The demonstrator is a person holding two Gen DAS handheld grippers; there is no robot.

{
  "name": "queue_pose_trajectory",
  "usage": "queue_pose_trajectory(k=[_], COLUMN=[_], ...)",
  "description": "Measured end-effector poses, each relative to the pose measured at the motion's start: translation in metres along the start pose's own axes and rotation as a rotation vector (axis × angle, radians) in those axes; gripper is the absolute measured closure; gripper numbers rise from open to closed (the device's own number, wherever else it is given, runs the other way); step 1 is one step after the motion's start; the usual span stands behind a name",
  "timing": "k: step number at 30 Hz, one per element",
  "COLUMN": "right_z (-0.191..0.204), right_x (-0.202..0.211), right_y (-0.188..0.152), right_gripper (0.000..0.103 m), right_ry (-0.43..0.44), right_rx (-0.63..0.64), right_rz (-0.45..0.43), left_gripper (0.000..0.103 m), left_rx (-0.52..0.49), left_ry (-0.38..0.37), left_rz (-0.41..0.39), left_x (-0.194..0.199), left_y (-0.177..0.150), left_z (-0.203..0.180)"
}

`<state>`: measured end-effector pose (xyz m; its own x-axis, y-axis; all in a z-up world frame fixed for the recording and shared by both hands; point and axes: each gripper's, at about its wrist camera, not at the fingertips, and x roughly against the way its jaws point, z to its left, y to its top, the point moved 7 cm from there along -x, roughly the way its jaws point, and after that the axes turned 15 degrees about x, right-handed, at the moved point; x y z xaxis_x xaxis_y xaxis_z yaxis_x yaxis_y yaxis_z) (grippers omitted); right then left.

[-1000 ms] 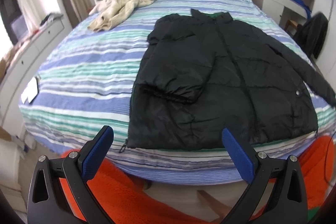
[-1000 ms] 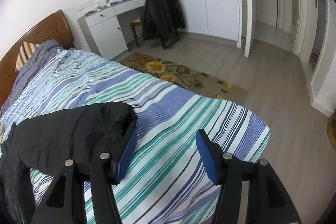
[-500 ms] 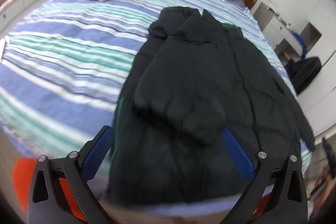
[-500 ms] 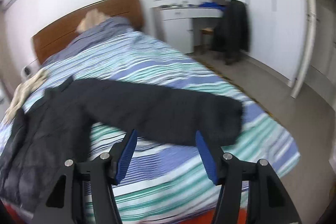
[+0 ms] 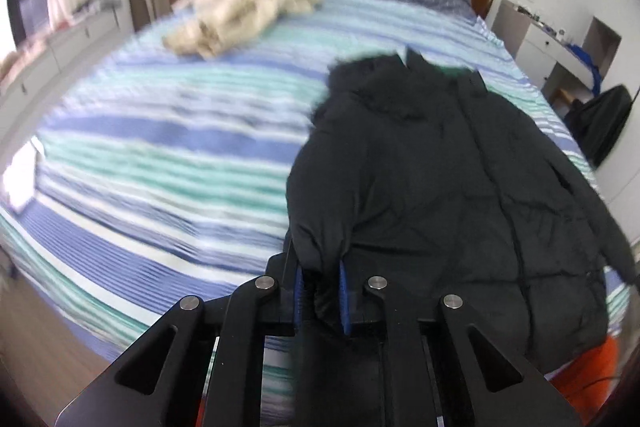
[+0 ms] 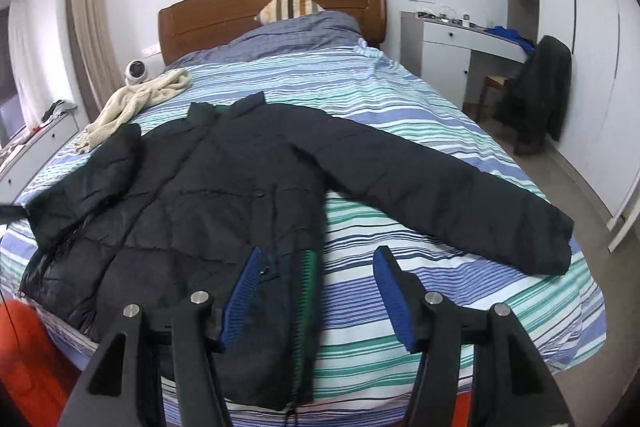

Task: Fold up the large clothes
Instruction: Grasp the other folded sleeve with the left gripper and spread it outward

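A black padded jacket (image 6: pixel 224 195) lies face up on the striped bed (image 6: pixel 400 95), collar toward the headboard. Its right sleeve (image 6: pixel 448 199) stretches out across the bed toward the right edge. Its left sleeve (image 6: pixel 88 183) is lifted and folded over the body. In the left wrist view my left gripper (image 5: pixel 322 293) is shut on the cuff of that sleeve (image 5: pixel 332 223), above the jacket (image 5: pixel 460 187). My right gripper (image 6: pixel 316 291) is open, its jaws wide apart over the jacket's lower hem near the zipper edge (image 6: pixel 304 307), holding nothing.
A cream garment (image 6: pixel 136 103) lies crumpled at the bed's far left, near a small white camera (image 6: pixel 136 71). A wooden headboard (image 6: pixel 272 3) and pillows are at the far end. A white desk (image 6: pixel 460 39) and a chair with a dark coat (image 6: pixel 536 91) stand to the right.
My left gripper has closed on the folded left sleeve's cuff. My right gripper has swung from the right sleeve to the jacket's lower hem and stayed open.
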<state>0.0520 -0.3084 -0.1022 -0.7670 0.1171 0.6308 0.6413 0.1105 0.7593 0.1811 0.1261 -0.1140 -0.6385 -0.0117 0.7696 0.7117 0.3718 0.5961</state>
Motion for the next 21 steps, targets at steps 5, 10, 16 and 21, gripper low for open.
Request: queue_pose_trajectory(k=[5, 10, 16, 21], right_z=[0.002, 0.008, 0.023, 0.032], right_x=[0.009, 0.01, 0.009, 0.01], right_y=[0.004, 0.009, 0.01, 0.008], right_gripper=[0.044, 0.044, 0.044, 0.044], right_ry=[0.004, 0.018, 0.056, 0.072], right_rx=[-0.004, -0.006, -0.002, 0.005], right_rz=[-0.019, -0.024, -0.02, -0.009], left_gripper=[0.09, 0.09, 0.089, 0.078], left_rx=[-0.087, -0.109, -0.126, -0.135], left_ry=[0.238, 0.524, 0.71, 0.769], left_rz=[-0.165, -0.266, -0.185, -0.096], left_x=[0.034, 0.031, -0.038, -0.088], left_y=[0.06, 0.109, 0.119, 0.106], left_z=[0.071, 0.154, 0.207, 0.214])
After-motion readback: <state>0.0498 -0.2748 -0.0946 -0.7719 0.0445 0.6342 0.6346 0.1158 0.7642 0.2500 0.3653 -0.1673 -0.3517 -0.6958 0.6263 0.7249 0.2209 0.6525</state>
